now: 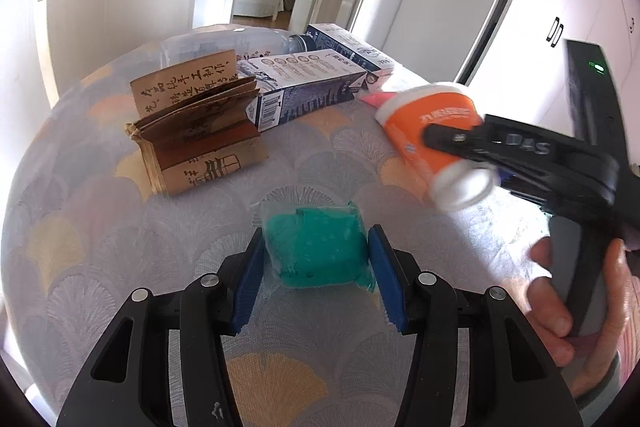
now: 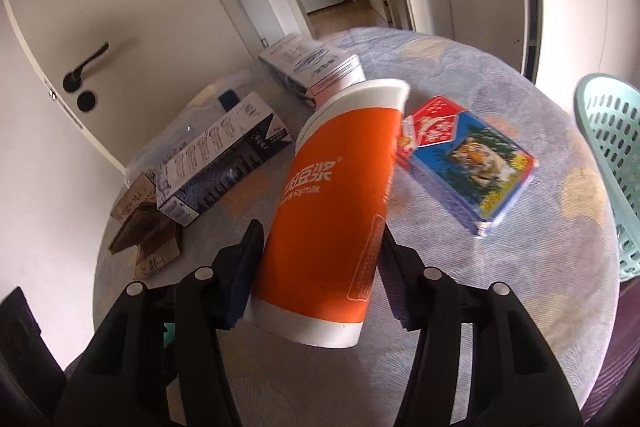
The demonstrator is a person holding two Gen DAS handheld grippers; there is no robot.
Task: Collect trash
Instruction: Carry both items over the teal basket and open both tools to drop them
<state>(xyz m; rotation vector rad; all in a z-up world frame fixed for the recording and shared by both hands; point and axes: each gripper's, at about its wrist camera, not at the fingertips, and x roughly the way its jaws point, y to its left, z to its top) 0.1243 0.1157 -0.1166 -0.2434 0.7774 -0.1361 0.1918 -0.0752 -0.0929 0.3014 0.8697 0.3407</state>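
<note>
My left gripper (image 1: 316, 259) has its blue pads on both sides of a green packet in clear wrap (image 1: 318, 247) that lies on the patterned tablecloth (image 1: 120, 247); the pads touch its sides. My right gripper (image 2: 320, 251) is shut on an orange soymilk paper cup (image 2: 336, 195), held tilted above the table. The cup also shows in the left wrist view (image 1: 432, 139), with the right gripper (image 1: 452, 143) clamped on it at the right.
A folded brown paper bag (image 1: 196, 131), two blue-and-white cartons (image 1: 304, 87) (image 1: 352, 47) and a clear plastic bottle (image 1: 248, 43) lie at the back. A red-and-blue tiger box (image 2: 472, 155) lies right. A mint plastic basket (image 2: 612, 163) stands at the table's right edge.
</note>
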